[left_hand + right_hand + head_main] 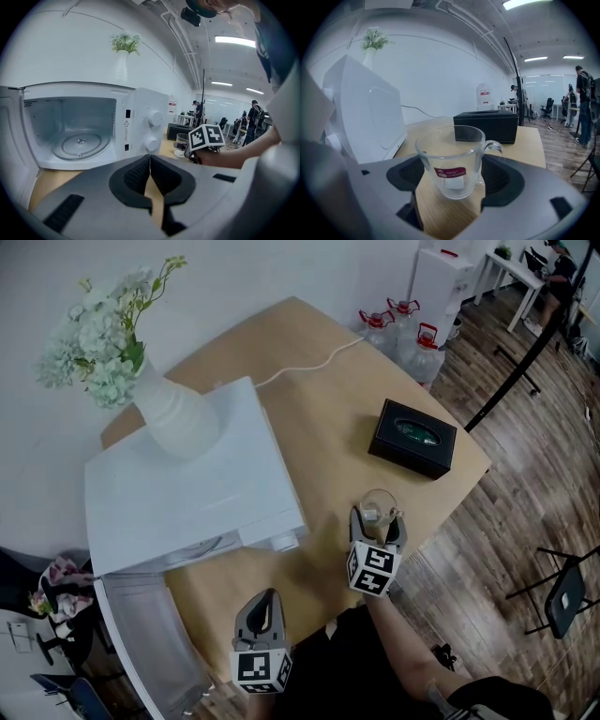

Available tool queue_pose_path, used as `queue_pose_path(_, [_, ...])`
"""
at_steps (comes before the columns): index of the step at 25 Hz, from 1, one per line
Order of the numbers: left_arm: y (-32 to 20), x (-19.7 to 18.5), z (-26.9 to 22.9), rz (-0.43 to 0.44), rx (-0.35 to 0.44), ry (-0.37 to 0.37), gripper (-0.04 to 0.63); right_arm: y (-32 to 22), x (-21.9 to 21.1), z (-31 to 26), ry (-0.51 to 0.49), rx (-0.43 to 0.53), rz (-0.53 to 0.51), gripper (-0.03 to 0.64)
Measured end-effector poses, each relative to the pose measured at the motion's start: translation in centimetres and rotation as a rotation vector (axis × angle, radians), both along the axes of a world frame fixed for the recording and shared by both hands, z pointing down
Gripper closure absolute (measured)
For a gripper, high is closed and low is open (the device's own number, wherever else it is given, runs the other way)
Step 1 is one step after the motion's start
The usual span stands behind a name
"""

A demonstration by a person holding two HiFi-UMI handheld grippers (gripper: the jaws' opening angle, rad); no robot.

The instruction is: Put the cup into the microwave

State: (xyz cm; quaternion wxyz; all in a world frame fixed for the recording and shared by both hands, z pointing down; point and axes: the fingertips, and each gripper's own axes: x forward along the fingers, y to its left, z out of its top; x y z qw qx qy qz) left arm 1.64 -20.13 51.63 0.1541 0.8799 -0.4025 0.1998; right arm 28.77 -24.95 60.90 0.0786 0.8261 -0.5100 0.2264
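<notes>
A clear glass cup (378,505) with a red label and a handle stands on the wooden table (319,418), right of the white microwave (187,493). My right gripper (378,519) is open wide around it. In the right gripper view the cup (450,161) sits between the two dark pads (405,173), handle to the right, with no pad seen pressing on it. My left gripper (269,598) is shut and empty, its jaws meeting at the tip (150,159). It faces the microwave's open cavity (77,131) with its glass turntable (80,143).
The microwave door (141,634) hangs open at the lower left. A white vase of flowers (173,413) stands on the microwave. A black box (412,437) lies behind the cup. Water jugs (403,329) and a chair (562,596) stand on the floor beyond the table.
</notes>
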Motion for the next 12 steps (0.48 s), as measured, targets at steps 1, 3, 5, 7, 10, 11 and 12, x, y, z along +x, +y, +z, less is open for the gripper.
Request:
queue_pose_path(1, [0.02, -0.07, 0.02, -0.005, -0.001, -0.002, 0.589, -0.07, 0.05, -0.01, 0.006, 0.004, 0.005, 0.285])
queue_pose_path(3, [0.06, -0.15, 0.04, -0.012, -0.002, -0.006, 0.589, -0.2, 0.17, -0.05, 0.016, 0.012, 0.01, 0.285])
queue_pose_path(5, [0.07, -0.16, 0.05, -0.017, -0.003, -0.01, 0.589, -0.32, 0.29, -0.08, 0.022, 0.017, 0.014, 0.285])
queue_pose_path(7, [0.13, -0.13, 0.06, -0.019, -0.003, -0.016, 0.589, -0.38, 0.41, -0.07, 0.024, 0.02, 0.016, 0.285])
queue_pose_path(10, [0.23, -0.27, 0.06, -0.025, -0.003, -0.022, 0.59, -0.38, 0.5, -0.05, 0.024, 0.027, 0.015, 0.285])
queue_pose_path(11, [0.22, -0.36, 0.08, -0.027, -0.004, -0.024, 0.59, -0.41, 0.52, -0.06, 0.025, 0.028, 0.014, 0.285])
queue_pose_path(12, [0.2, -0.45, 0.11, -0.028, -0.004, -0.025, 0.589, -0.44, 0.53, -0.06, 0.025, 0.028, 0.011, 0.284])
